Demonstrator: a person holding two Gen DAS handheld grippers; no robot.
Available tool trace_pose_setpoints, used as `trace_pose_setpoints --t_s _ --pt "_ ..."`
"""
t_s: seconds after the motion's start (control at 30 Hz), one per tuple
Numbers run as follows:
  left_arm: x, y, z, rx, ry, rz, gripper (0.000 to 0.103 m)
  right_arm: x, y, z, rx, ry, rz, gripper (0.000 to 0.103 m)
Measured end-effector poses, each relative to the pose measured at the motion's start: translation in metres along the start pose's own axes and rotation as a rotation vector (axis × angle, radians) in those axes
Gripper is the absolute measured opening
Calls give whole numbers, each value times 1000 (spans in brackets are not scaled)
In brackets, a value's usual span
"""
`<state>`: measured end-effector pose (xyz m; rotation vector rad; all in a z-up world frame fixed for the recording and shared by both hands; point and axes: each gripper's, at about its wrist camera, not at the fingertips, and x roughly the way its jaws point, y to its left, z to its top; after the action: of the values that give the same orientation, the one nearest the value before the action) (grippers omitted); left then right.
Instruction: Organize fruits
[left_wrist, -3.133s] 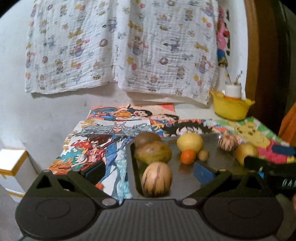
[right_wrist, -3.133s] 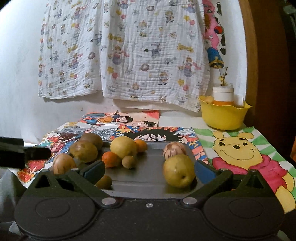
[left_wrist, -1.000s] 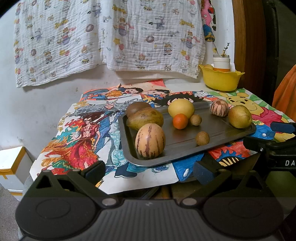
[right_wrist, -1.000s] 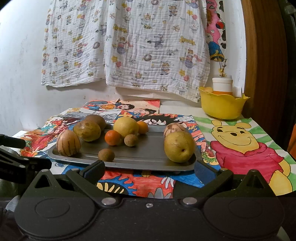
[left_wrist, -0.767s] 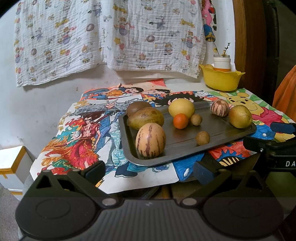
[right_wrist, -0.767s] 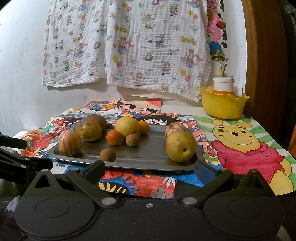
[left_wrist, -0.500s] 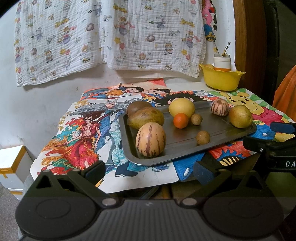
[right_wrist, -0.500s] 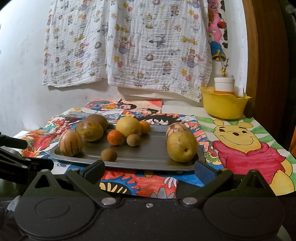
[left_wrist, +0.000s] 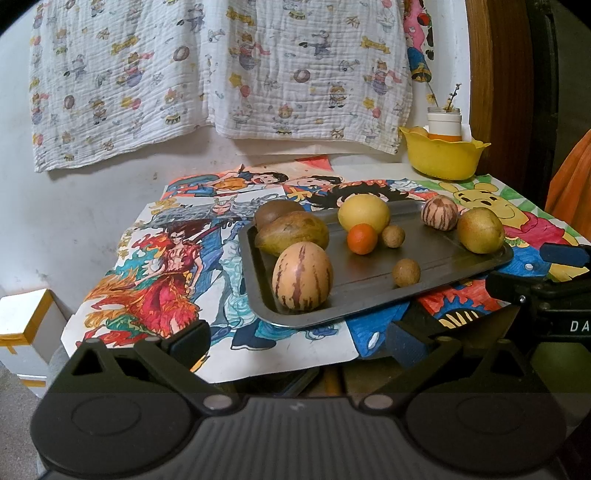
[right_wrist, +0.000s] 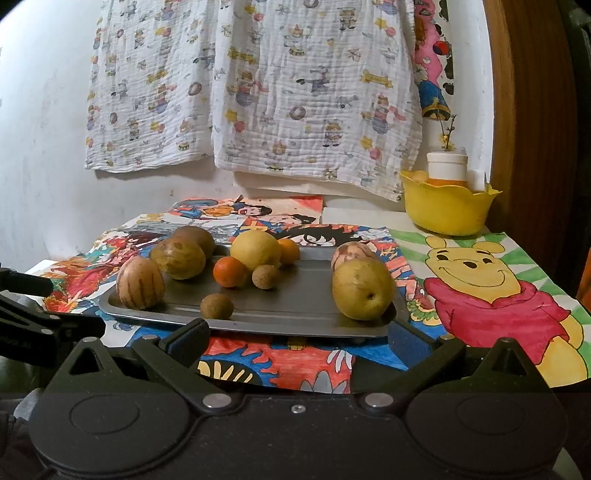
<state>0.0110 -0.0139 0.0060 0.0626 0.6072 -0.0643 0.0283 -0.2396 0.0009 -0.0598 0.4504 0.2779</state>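
Both grippers hang short of the counter (right_wrist: 362, 214), fingers spread wide and holding nothing: the left gripper (left_wrist: 297, 341) and the right gripper (right_wrist: 297, 338). The fruits sit on a grey metal tray (right_wrist: 303, 295) atop cartoon drawings. A striped pepino melon (left_wrist: 302, 276) stands at the tray's near left corner, a pear (right_wrist: 362, 288) at its right end, and a small orange (right_wrist: 229, 271) beside a yellow citrus (right_wrist: 255, 250). A yellow bowl (right_wrist: 448, 208) stands at the back right.

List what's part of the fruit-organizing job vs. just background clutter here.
Job:
tray
striped fruits
yellow fruit
oranges
small brown fruits
pear
both grippers, open: left, right

Background:
yellow bowl
hanging cloth
drawings
white box
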Motion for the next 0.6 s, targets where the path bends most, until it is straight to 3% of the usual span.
trace_pose_setpoints --t_s 0.6 --pt "-3 5 -5 -1 8 3 103 1 1 -1 -2 4 4 102"
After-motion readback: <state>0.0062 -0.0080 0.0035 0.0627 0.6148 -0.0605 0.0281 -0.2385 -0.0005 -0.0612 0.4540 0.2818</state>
